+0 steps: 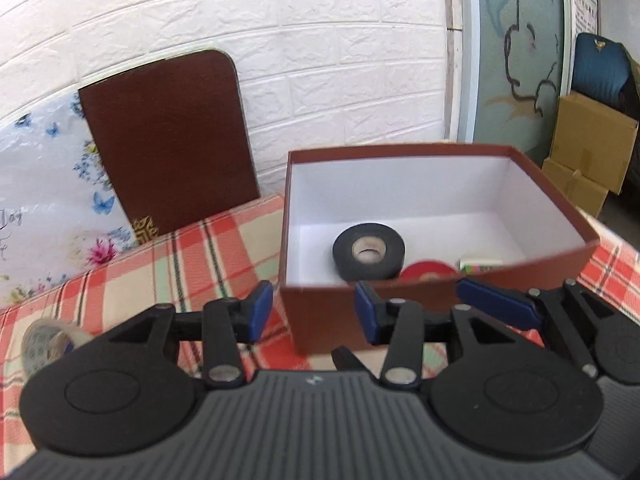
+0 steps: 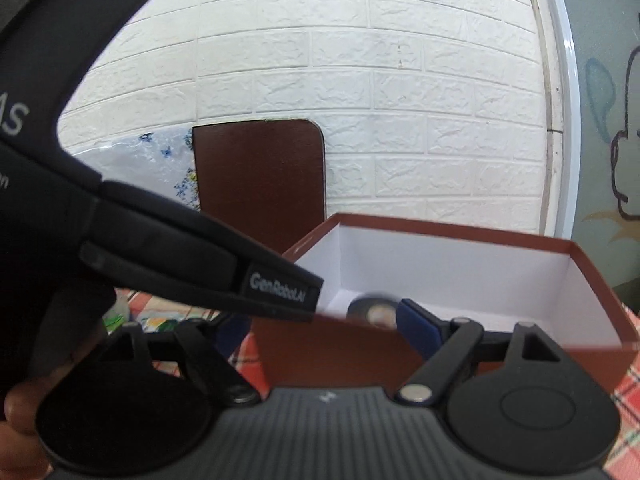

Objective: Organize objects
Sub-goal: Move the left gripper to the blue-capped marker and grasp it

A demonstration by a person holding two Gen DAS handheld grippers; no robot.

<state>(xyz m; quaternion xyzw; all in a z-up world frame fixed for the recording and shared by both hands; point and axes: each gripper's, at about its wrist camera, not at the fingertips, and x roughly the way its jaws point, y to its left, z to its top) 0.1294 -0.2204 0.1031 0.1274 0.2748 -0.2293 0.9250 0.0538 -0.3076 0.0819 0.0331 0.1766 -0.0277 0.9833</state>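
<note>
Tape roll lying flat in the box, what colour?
Black tape roll, pale inner core. Left wrist view shows it best, inside the white-lined box.

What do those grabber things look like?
Each hand-held gripper is black plastic. The left hand-held gripper has two blue pads on thin black link arms with silver pins, round black discs on either side and a ribbed grey-black body. The right hand-held gripper looks the same. White lettering reading GenRobot.AI marks the left one's side.
</note>
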